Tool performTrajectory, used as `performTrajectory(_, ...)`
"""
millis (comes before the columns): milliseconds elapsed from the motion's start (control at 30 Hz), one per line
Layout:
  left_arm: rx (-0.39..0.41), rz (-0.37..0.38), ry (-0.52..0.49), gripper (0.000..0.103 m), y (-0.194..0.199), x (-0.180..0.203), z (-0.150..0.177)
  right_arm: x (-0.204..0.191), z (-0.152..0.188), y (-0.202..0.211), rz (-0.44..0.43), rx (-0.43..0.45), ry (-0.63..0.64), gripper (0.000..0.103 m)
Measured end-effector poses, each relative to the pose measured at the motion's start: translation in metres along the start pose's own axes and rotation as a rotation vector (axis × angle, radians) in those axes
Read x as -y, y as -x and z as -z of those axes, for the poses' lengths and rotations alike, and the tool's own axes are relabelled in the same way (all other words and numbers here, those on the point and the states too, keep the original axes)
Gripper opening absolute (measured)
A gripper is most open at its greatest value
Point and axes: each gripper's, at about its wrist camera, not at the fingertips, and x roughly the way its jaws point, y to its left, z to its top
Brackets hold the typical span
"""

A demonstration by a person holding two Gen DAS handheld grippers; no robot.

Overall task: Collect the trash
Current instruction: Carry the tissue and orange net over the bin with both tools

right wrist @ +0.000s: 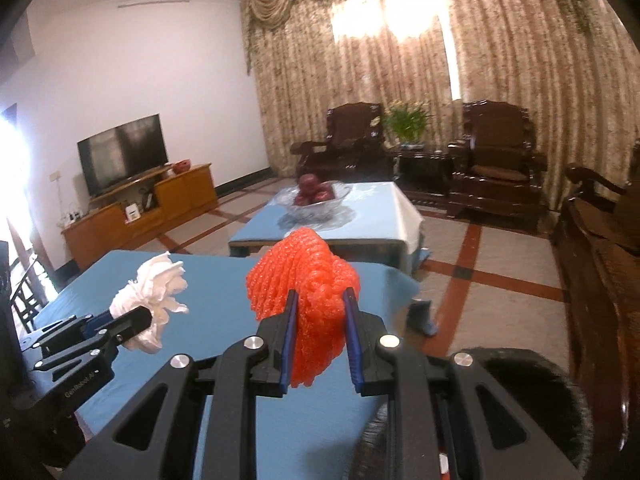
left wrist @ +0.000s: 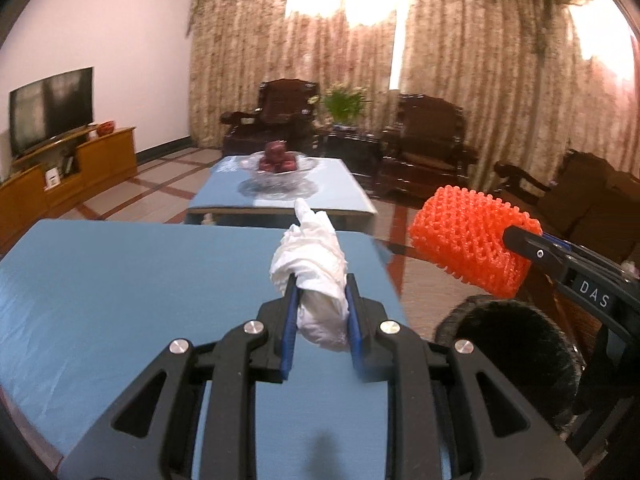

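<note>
Clamped between the left tongs at the bottom centre of their own view was a crumpled white paper tissue, lifted clear of the blue-covered counter. Likewise, the right tongs gripped a squashed orange foam fruit net at mid-frame. Both pieces were picked up, so collecting looked about half done; dropping them remained. A dark fuzzy-rimmed bin, lower right, seemed the likely target.
</note>
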Motion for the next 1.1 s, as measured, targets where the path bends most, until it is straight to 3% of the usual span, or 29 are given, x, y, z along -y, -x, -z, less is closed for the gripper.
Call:
performTrajectory(367,0.004,0.146,-0.087,0.021,-0.011,0.094,-0.001,0.064,0.003,0.046,0.139,0.023,-0.038,0.022)
performTrajectory(800,-0.065,0.344,-0.203,0.021,-0.043,0.196,0.037,0.14,0.037,0.085,0.326,-0.022,-0.097,0.022)
performTrajectory(1100,-0.114,0.383,-0.239,0.021,-0.071,0.226,0.065,0.172,0.068,0.08,0.384,-0.08,-0.122,0.022)
